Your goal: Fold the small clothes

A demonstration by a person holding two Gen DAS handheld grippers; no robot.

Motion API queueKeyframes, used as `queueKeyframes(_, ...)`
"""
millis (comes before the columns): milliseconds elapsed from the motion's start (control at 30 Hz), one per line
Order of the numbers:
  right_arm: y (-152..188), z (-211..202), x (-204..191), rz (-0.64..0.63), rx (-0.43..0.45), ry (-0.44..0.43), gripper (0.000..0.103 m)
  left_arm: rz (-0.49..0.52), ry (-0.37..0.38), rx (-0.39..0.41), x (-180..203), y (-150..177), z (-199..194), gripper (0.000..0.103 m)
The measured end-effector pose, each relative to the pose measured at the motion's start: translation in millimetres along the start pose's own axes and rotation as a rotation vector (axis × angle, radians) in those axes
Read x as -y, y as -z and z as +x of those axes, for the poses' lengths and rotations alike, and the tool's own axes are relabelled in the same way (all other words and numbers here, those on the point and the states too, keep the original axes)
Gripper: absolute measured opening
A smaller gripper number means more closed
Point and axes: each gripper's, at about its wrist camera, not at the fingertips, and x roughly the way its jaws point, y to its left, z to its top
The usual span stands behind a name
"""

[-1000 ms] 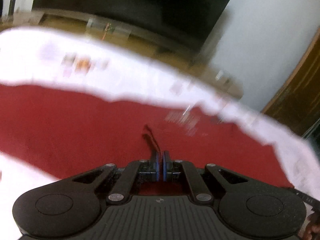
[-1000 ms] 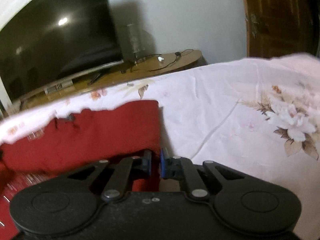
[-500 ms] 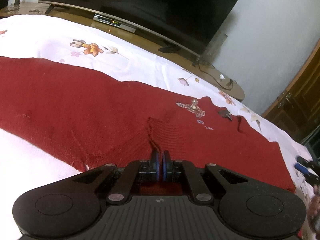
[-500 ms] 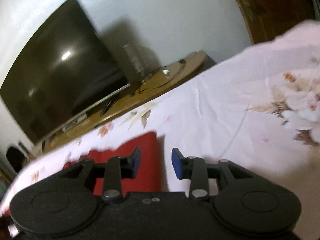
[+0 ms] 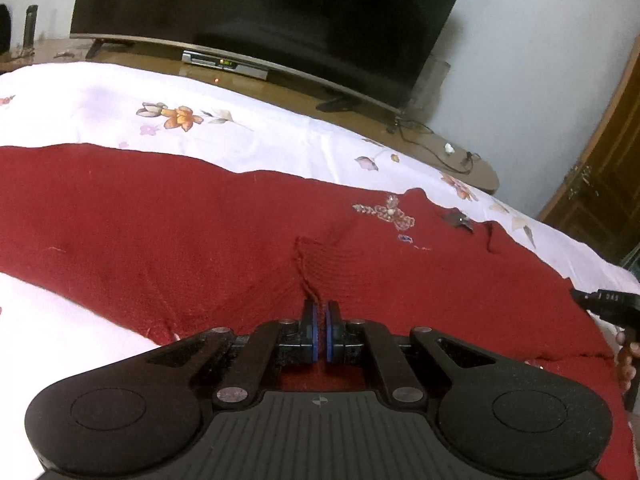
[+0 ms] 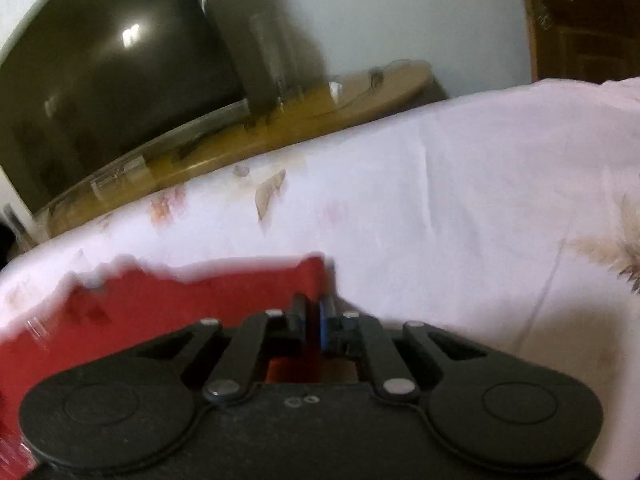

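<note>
Left wrist view: both hand-held grippers, left and right, pinch the sweater, spread nearly flat on the bed, folding barely begun.

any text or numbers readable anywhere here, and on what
Set-top box under the TV: lit green digits, too small to read.
Black device at the left view's right edge: pale digits, too blurred to read.
Red sweater, bedsheet: no text.

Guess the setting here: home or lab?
Likely a home bedroom: a red knit garment lies on a floral bedsheet, with a large TV on a low wooden stand behind, and a wooden door.
</note>
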Motion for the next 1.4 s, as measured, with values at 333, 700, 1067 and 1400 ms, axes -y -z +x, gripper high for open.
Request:
queueKeyframes(333,35,-95,-25,-0.127,0.129,-0.025,0.025,0.078,-0.077,0.008,6,3,-8,0.008)
queueKeyframes(700,74,-118,-50,-0.143,0.094,0.090,0.037,-0.154,-0.167,0.167,-85,16,-95,0.093)
queueKeyframes(1067,102,-159,-78,-0.082,0.031,0.127,0.038,-0.794,-0.109,0.325,-292,4,-133,0.062)
queueKeyframes(1400,92,-164,-118,-0.107,0.063,0.097,0.039,-0.742,-0.220,0.255,-315,-27,-106,0.005)
